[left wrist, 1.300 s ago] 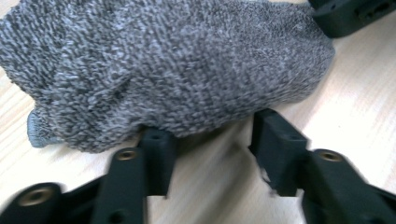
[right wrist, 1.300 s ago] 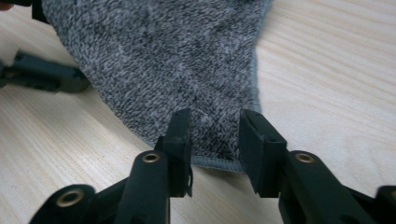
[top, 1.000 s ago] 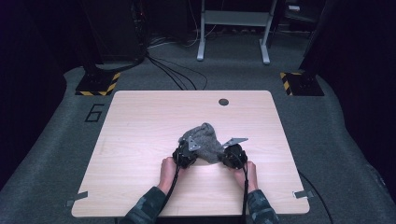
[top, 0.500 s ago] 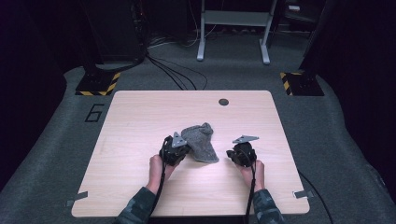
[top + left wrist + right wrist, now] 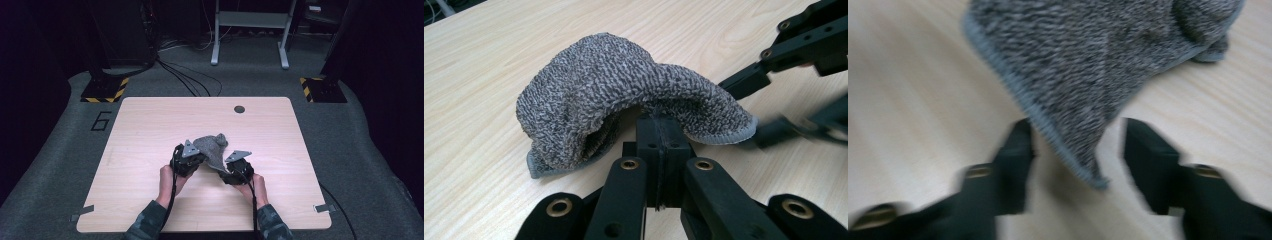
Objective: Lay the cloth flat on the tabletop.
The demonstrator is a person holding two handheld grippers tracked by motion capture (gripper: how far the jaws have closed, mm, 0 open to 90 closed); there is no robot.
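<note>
A grey knitted cloth (image 5: 211, 147) lies bunched in the middle of the wooden table (image 5: 150, 125). My left gripper (image 5: 196, 159) is at its left side. In the left gripper view the jaws meet, shut on the cloth's (image 5: 614, 90) near edge, at my left gripper (image 5: 659, 131), and the cloth arches over them. My right gripper (image 5: 229, 169) is at the cloth's near right corner. Its jaws have just been opening. In the blurred right gripper view that corner of the cloth (image 5: 1098, 55) hangs loose between the parted jaws of my right gripper (image 5: 1078, 137).
A small dark round hole (image 5: 239, 109) sits near the table's far edge. Grey carpet surrounds the table, with a metal stand (image 5: 250, 30) and cables behind it. Yellow-black striped bases (image 5: 105, 90) stand at both far corners.
The hands first spread apart with the cloth stretched between them. Since then the right gripper has moved back left to the cloth and its jaws have parted. The cloth has bunched up.
</note>
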